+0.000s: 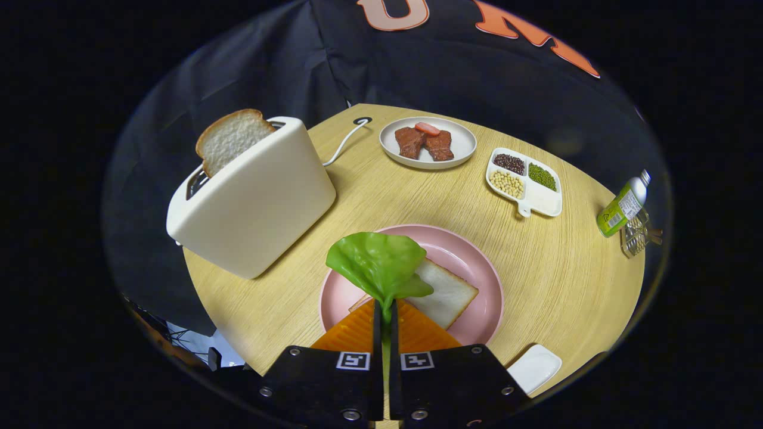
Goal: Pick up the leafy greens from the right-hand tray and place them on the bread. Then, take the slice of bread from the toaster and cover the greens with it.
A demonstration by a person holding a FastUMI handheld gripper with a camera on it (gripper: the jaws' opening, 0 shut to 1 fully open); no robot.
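My gripper (385, 311) is shut on the stem of a green leaf (377, 262), and the leaf fans out just ahead of the fingertips. It hangs over a slice of bread (448, 295) that lies on a pink plate (477, 262); the leaf hides part of that slice. To the left of the plate stands a cream toaster (256, 196) with a second slice of bread (229, 138) sticking up out of its slot.
Beyond the pink plate on the round wooden table (572, 286) sit a white plate of meat pieces (428, 143) and a divided white dish of beans (524, 182). A green-labelled bottle (623, 205) stands at the right edge. A small white tray (534, 367) lies right of my fingers.
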